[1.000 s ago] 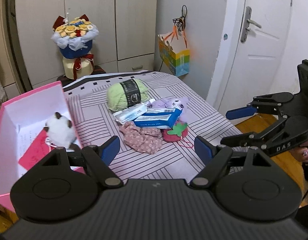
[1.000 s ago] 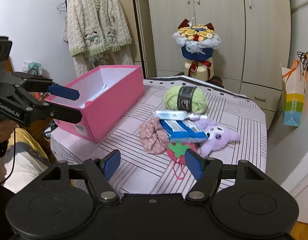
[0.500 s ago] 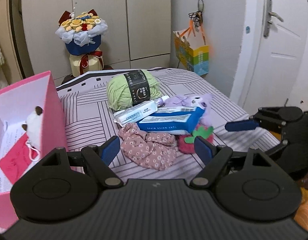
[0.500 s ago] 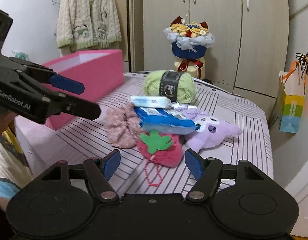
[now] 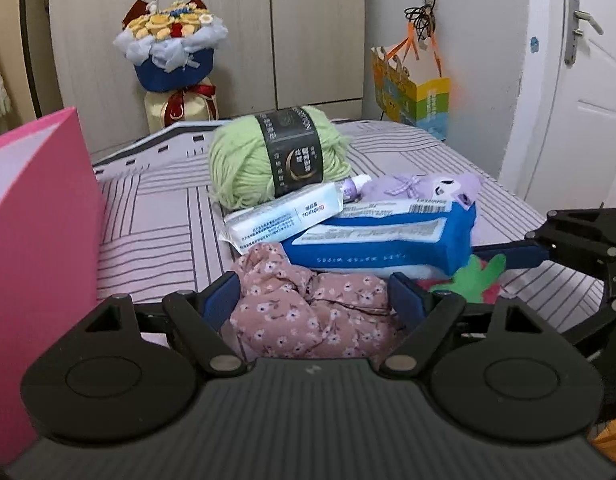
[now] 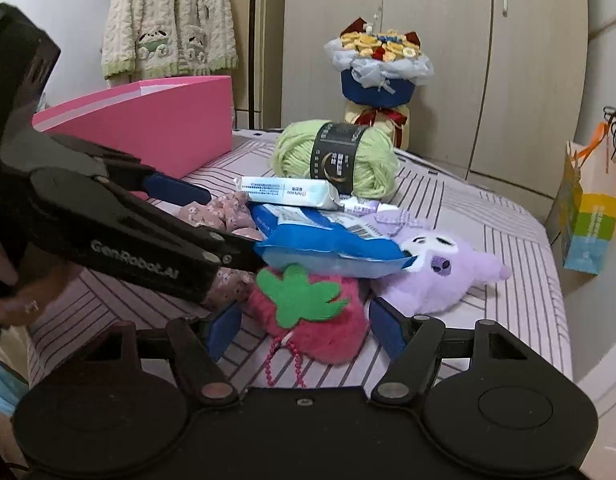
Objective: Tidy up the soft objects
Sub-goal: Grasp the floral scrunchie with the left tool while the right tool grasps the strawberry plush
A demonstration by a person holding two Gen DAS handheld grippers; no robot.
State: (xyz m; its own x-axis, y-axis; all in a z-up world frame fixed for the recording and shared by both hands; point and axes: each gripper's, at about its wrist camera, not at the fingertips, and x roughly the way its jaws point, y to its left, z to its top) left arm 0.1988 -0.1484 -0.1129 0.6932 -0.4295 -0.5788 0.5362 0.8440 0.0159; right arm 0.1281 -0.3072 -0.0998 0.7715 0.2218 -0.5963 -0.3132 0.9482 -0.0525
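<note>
Your left gripper (image 5: 314, 294) is spread wide with the crumpled pink floral fabric scrunchie (image 5: 312, 314) sitting between its blue pads, not pinched. Your right gripper (image 6: 303, 326) gapes just as wide around the fuzzy red strawberry pouch with the green felt leaf (image 6: 308, 308), gripping nothing. Both lie near you on the striped tablecloth (image 6: 504, 252), the pink cardboard box (image 6: 147, 120) far left.

Domestic bedroom. Wardrobe (image 6: 428, 60) at 12 o'clock, cardigan (image 6: 167, 20) hanging at 10 o'clock. Striped bed (image 5: 167, 216) below; door (image 5: 580, 100) at 2 o'clock.
</note>
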